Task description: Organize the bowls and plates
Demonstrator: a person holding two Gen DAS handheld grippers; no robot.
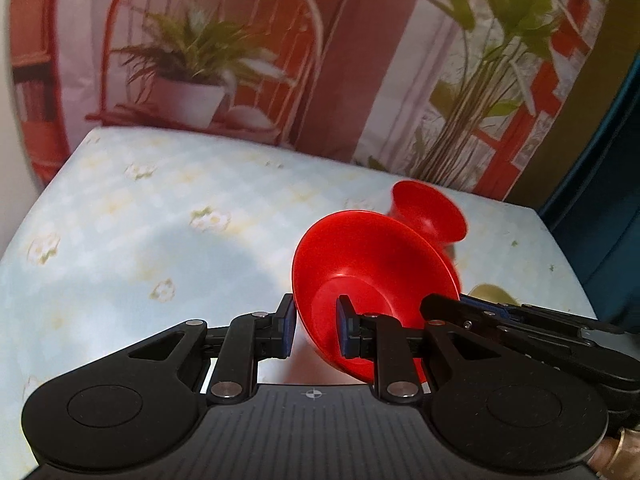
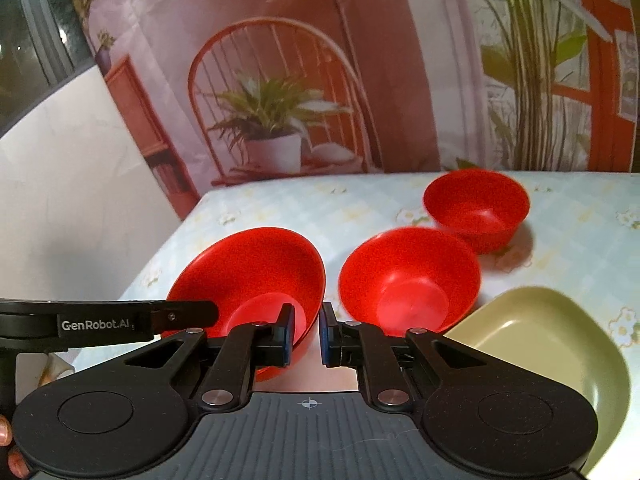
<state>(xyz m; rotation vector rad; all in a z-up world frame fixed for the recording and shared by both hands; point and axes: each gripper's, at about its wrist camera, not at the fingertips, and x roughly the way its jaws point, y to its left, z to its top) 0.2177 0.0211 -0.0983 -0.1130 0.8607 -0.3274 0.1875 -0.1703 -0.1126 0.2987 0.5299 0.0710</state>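
Note:
My left gripper (image 1: 316, 326) has its jaws on either side of the rim of a red bowl (image 1: 376, 276) and holds it tilted above the table. My right gripper (image 2: 307, 332) grips the near rim of the same bowl (image 2: 248, 276), one finger inside and one outside. The left gripper's arm (image 2: 108, 324) reaches in from the left. A second red bowl (image 2: 408, 280) sits beside it, and a third red bowl (image 2: 476, 208) stands farther back right, also in the left wrist view (image 1: 428, 212). An olive green plate (image 2: 552, 344) lies at the right.
The table (image 1: 160, 216) has a pale blue floral cloth. A printed backdrop (image 2: 280, 80) with a chair and plants hangs behind it. A white wall (image 2: 60, 200) is at the left. The table's left edge (image 2: 160, 256) is close to the held bowl.

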